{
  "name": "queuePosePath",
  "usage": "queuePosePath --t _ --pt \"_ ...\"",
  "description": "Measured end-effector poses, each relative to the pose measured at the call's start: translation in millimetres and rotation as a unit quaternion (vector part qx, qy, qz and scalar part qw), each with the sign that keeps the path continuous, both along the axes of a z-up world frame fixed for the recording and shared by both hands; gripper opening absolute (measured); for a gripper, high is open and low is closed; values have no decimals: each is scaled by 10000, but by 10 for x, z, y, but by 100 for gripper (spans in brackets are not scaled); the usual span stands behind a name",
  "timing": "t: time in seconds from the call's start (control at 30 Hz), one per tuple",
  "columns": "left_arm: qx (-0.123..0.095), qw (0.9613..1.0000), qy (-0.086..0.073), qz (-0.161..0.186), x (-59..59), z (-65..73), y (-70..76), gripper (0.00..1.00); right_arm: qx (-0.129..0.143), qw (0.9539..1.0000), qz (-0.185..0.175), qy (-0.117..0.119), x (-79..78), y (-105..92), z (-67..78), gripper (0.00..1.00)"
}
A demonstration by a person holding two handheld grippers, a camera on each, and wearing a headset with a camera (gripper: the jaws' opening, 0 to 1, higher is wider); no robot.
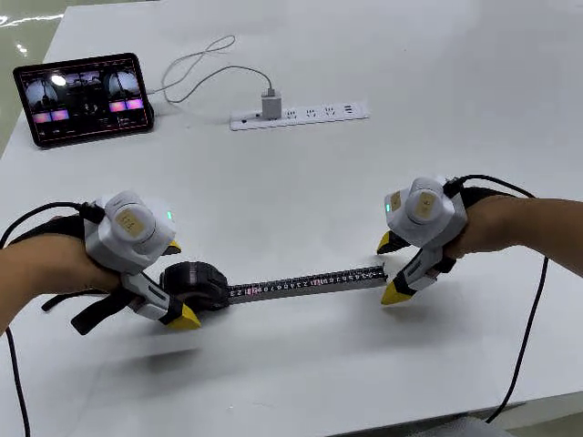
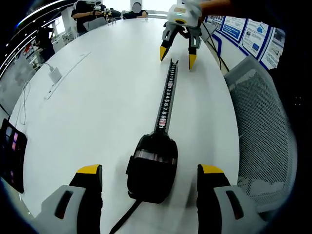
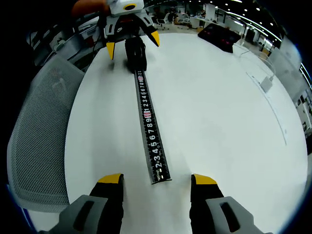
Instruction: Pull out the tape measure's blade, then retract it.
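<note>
Black and compact, the tape measure (image 1: 193, 282) is seen resting on the white table (image 1: 301, 182), framed between the spread fingers of the left gripper (image 2: 150, 170). Its yellow fingertips (image 2: 89, 169) are set on either side of the case with a gap at each flank, so nothing is pinched. They appear to be stationed there to steady or trap the case if it slides.

From the case's mouth the blade (image 1: 310, 284) is drawn out flat along the table toward the right gripper (image 3: 157, 179). The blade's hooked end is found just ahead of those fingers and midway between them. These fingers too are held apart, and the end is not clasped.

The pull-out is judged complete and the retraction not yet begun. Since the blade lies extended with no grip on it, it is probably held by the case's own brake or friction. Both grippers are kept astride the tape's two ends, likely so that the return can be guided rather than left to snap back.
</note>
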State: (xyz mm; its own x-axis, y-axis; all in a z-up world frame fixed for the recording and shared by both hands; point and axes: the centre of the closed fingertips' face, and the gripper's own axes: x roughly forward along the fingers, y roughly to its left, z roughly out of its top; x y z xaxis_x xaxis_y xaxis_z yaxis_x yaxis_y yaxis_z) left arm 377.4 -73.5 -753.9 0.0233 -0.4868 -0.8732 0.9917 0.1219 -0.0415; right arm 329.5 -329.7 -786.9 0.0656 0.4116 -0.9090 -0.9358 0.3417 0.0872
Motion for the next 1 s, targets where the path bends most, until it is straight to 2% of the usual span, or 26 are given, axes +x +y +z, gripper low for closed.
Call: queuePosePath --t 0.17,0.23,0.3,0.4,0.47,0.53,0.57,0.6,0.7,0.73,0.8,0.87,0.9,0.97,1.0 --pt "-67 9999 6 94 4 30 -15 84 58 9998 -192 33 4 8 23 64" --pt "-179 9996 64 213 12 58 -31 87 157 9992 -342 115 -1 33 41 68" --pt "-144 9995 47 290 25 53 -15 90 252 9988 -403 86 13 51 62 71" --pt "-232 9988 83 427 26 66 -20 99 337 9980 -528 74 37 55 73 83" --pt "-303 9978 152 568 38 71 -13 99 387 9974 -600 68 46 48 84 89" --pt "-319 9976 132 597 43 69 -5 99 395 9963 -744 146 27 42 86 99" --pt "-320 9976 90 611 49 67 4 99 347 9955 -863 177 16 13 90 99" --pt "-334 9974 89 634 51 66 9 99 421 9958 -800 113 44 30 97 99" --pt "-441 9958 137 797 70 76 15 99 453 9950 -882 76 39 26 110 99" --pt "-507 9949 156 862 79 82 10 99 464 9949 -898 78 36 27 113 99" --pt "-750 9906 216 1121 112 106 -10 99 477 9946 -919 48 30 25 127 99" --pt "-756 9886 227 1280 139 104 24 99 461 9945 -938 -49 38 15 148 99" --pt "-739 9882 179 1326 159 98 49 99 495 9937 -979 -227 88 8 178 99" --pt "-649 9871 66 1459 199 76 108 99 618 9910 -1164 -236 107 2 220 99" --pt "-631 9868 88 1485 195 66 121 99 692 9897 -1231 -238 111 6 237 99"
